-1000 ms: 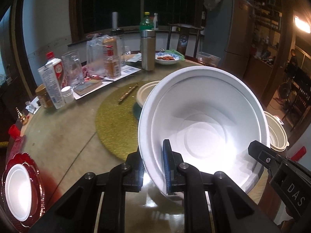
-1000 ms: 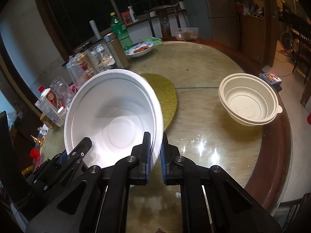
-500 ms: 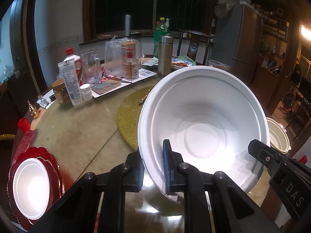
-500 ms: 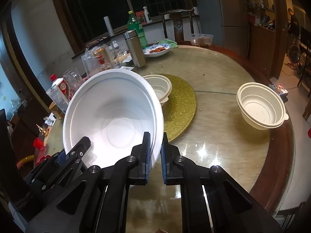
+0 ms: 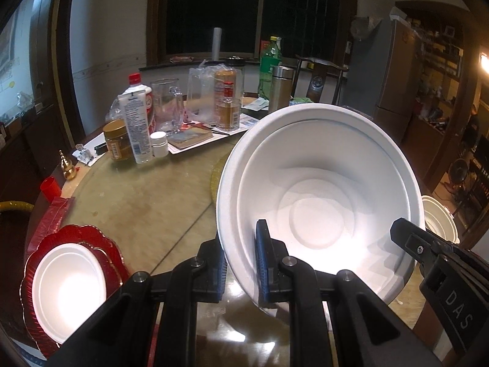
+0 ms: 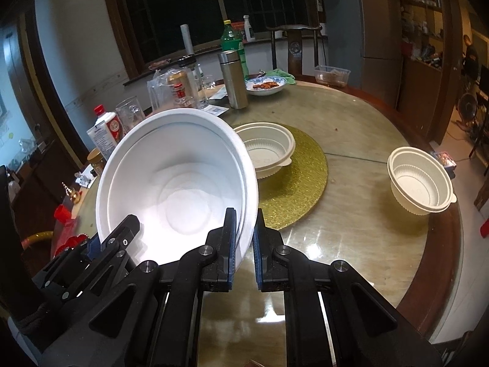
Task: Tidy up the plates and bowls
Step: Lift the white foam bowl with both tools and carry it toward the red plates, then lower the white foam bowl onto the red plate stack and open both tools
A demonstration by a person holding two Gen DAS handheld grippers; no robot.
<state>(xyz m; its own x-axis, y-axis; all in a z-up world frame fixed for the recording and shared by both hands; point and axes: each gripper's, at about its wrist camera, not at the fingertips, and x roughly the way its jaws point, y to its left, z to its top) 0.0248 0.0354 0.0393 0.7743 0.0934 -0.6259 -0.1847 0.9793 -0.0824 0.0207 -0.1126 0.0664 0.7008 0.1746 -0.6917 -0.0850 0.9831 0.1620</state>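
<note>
Held: large white foam bowl (image 5: 321,202), tilted above the round glass-topped desk (image 6: 351,238) | my left gripper (image 5: 240,263) and right gripper (image 6: 244,238) jaws each pinch opposite rim edges | judged light, crushable, slippery: grip the rim gently

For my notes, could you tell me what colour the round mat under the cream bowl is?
Glittery gold mat; clearest in the right wrist view.
</note>
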